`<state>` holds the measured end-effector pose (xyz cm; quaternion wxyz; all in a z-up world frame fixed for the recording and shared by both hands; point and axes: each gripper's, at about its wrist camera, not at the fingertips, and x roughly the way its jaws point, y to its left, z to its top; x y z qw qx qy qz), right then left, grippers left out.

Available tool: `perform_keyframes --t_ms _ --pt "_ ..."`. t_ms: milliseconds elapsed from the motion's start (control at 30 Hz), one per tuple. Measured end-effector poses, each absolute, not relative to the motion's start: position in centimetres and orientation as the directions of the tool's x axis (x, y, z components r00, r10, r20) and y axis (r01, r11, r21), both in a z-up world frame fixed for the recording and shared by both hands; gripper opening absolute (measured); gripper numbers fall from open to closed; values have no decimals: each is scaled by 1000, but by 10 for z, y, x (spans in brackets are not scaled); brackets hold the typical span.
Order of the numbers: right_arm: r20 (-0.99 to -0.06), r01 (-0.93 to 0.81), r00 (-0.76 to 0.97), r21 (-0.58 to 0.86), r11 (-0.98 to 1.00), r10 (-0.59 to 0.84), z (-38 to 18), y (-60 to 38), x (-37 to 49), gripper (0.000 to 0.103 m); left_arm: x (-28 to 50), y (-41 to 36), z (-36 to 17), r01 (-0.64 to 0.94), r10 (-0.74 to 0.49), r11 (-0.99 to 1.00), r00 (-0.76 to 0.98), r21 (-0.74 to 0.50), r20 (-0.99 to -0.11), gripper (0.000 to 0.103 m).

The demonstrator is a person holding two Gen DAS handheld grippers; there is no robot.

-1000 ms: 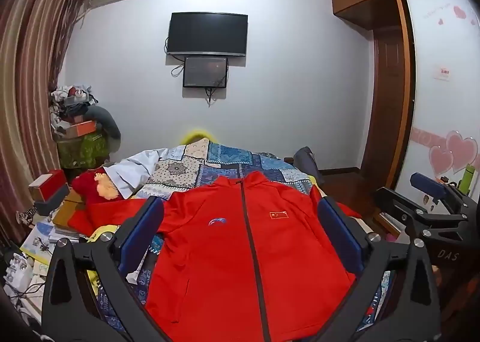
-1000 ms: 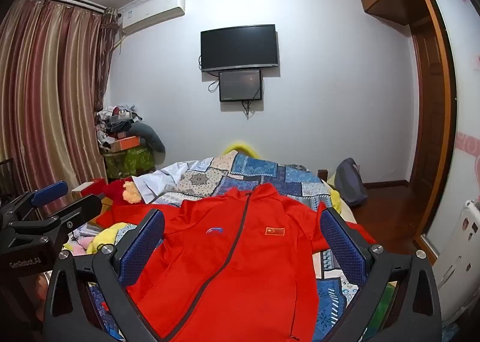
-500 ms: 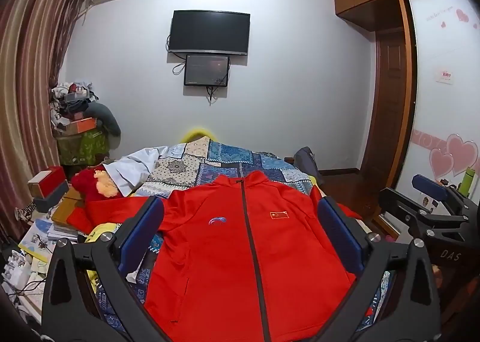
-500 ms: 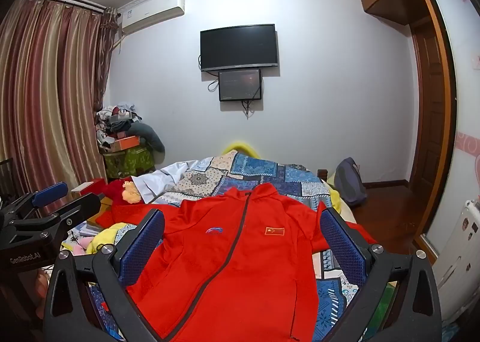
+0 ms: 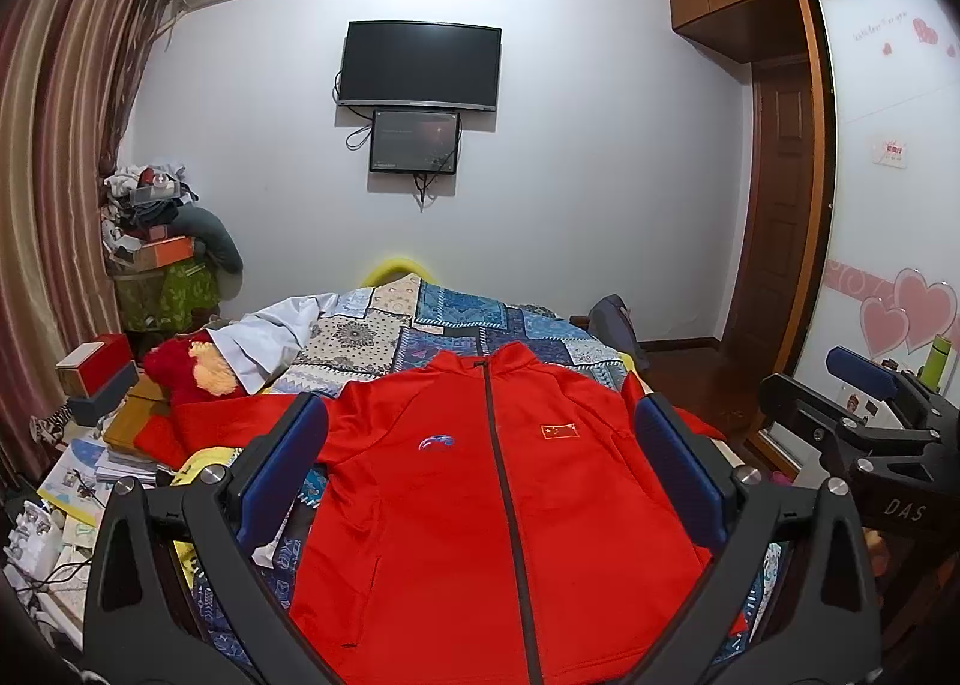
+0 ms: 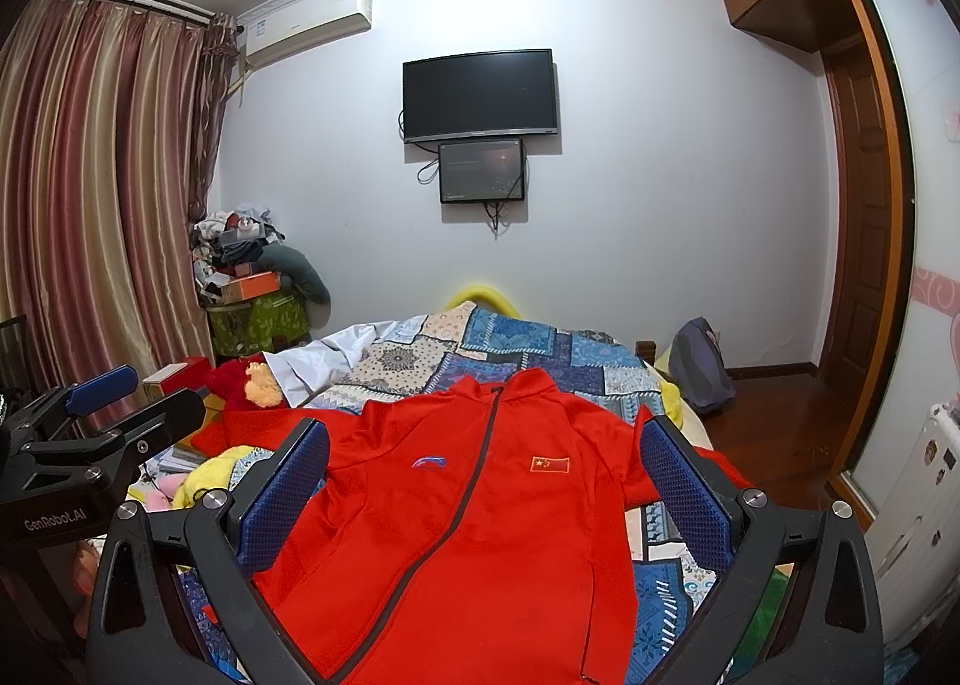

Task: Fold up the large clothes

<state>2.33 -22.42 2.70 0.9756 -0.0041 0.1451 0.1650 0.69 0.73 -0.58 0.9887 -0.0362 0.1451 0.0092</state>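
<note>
Nearest to me, in the left wrist view, my left gripper (image 5: 480, 481) hovers over the bed with its jaws spread wide and nothing between them; in the right wrist view, my right gripper (image 6: 483, 490) is the same, jaws wide and empty, and each tool shows at the edge of the other's view, so I judge they sit side by side above the near hem.

Under both lies the jacket (image 5: 498, 505), bright red, face up and zipped, spread flat on the bed (image 5: 456, 325) with its collar pointing away from me; one sleeve (image 5: 222, 424) runs out to the left over the clutter at the bed's edge; the other reaches toward the right edge, partly hidden behind a jaw.

The folding has not started, as I judge it; to do the first fold well I would bring each sleeve in across the chest before touching the body, pinching only the cuff or shoulder seam so the patterned bedspread (image 6: 522, 349) does not lift with it; I would lower the jaws flat, close gently, and keep the zip straight as the centre line.

Beyond the jacket sit a red plush toy (image 5: 192, 370) and a white garment (image 5: 270, 334); on the far wall hangs a dark television (image 5: 419, 65).
</note>
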Motion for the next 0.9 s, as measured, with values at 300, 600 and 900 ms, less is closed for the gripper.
perform_keyframes --t_ms 300,600,900 --pt "-284 -324 903 38 945 321 28 -223 22 103 8 7 -3 -32 10 997 958 -74 -287 103" --pt "-282 -324 905 34 946 320 28 -222 22 103 10 10 -4 -36 9 996 956 -85 -295 103" --pt "-282 -324 905 33 945 320 28 -221 22 103 13 13 -2 -40 11 995 955 -91 -298 103"
